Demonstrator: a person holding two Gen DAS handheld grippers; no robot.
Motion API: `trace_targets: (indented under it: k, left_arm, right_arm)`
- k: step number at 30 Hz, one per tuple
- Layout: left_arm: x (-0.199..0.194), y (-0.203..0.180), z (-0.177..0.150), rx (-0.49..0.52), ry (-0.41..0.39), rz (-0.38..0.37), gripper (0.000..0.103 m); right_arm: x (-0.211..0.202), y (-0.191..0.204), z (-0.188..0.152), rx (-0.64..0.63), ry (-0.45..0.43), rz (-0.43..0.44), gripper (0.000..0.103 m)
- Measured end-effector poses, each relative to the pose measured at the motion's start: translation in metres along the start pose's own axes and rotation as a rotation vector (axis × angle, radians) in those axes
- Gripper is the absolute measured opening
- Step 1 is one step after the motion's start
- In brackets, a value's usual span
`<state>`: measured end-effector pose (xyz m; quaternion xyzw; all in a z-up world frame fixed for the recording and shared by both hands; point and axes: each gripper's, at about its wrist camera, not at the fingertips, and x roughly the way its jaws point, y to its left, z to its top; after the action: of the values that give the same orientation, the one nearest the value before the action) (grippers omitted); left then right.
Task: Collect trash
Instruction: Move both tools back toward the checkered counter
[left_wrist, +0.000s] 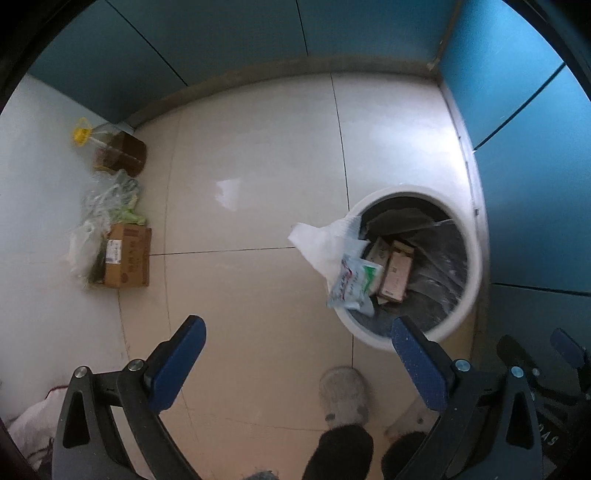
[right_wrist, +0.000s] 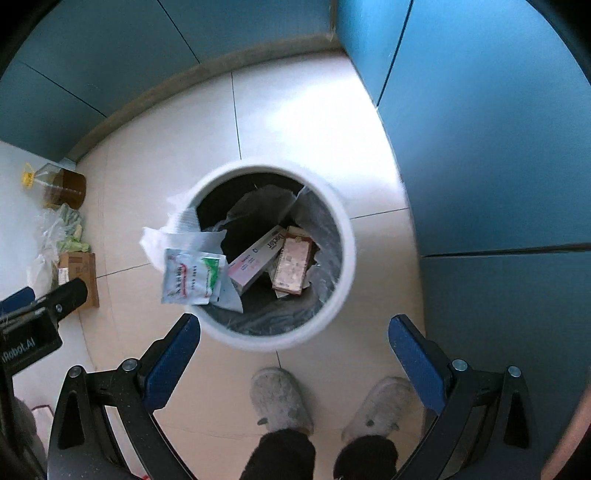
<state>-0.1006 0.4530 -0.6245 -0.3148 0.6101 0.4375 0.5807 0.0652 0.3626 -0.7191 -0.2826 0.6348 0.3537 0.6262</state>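
Right wrist view looks straight down into the white bin, and both grippers hang above it with nothing in them. The right gripper is spread wide, blue pads well apart, empty. From the left wrist view, the left gripper is spread just as wide, also empty, with the bin off to its right.

Down in the bin, on the dark liner, lie a pink-and-white carton and a reddish box, side by side. At the near-left rim, a white and green sachet and a sheet of white paper hang over the edge. They look half in, half out, though whether they are falling or resting on the rim cannot be told.

My read: the sachet is light, thin and floppy, with a slick film face, so a pinch across a flat edge or corner should hold better than a grab at the middle. The paper looks soft and crushable, safe to squeeze anywhere. Both could slide off the rim at a nudge.

Over by the left wall sits more likely trash: a brown cardboard box, stiff and probably light, best taken across a wall or flap; crumpled clear plastic bags, limp and slippery; and a bottle of dark liquid with a yellow cap, likely the heavy one.

Grey slippers stand just before the bin on the tiled floor.
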Motion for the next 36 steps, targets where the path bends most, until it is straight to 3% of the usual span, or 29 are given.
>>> trace_targets:
  k: [13,21,25,29,33,36]
  left_arm:
    - [-0.212,0.000,-0.056,-0.013,-0.121,-0.066,0.103]
    - [-0.301,0.005,-0.082,-0.037,-0.187,-0.083,0.103]
    - [-0.339,-0.001,-0.090,-0.027,-0.223,-0.039,0.103]
    - [-0.382,-0.029,-0.092,0.020,-0.305,-0.034,0.103]
    - [-0.411,-0.082,-0.088,0.102,-0.345,-0.045,0.103]
    - [-0.430,-0.146,-0.087,0.195,-0.363,-0.095,0.103]
  right_arm:
    - [-0.261,-0.017,-0.041,-0.057,-0.172,0.006,0.103]
    - [-0.367,-0.033,-0.068,-0.064,-0.239,0.053,0.103]
    - [-0.405,-0.050,-0.078,-0.032,-0.256,0.121,0.103]
    - [-0.447,-0.092,-0.089,0.070,-0.290,0.215,0.103]
    - [-0.488,-0.167,-0.105,0.207,-0.356,0.207,0.103]
    - [-0.507,-0.240,-0.126,0.352,-0.388,0.165,0.103]
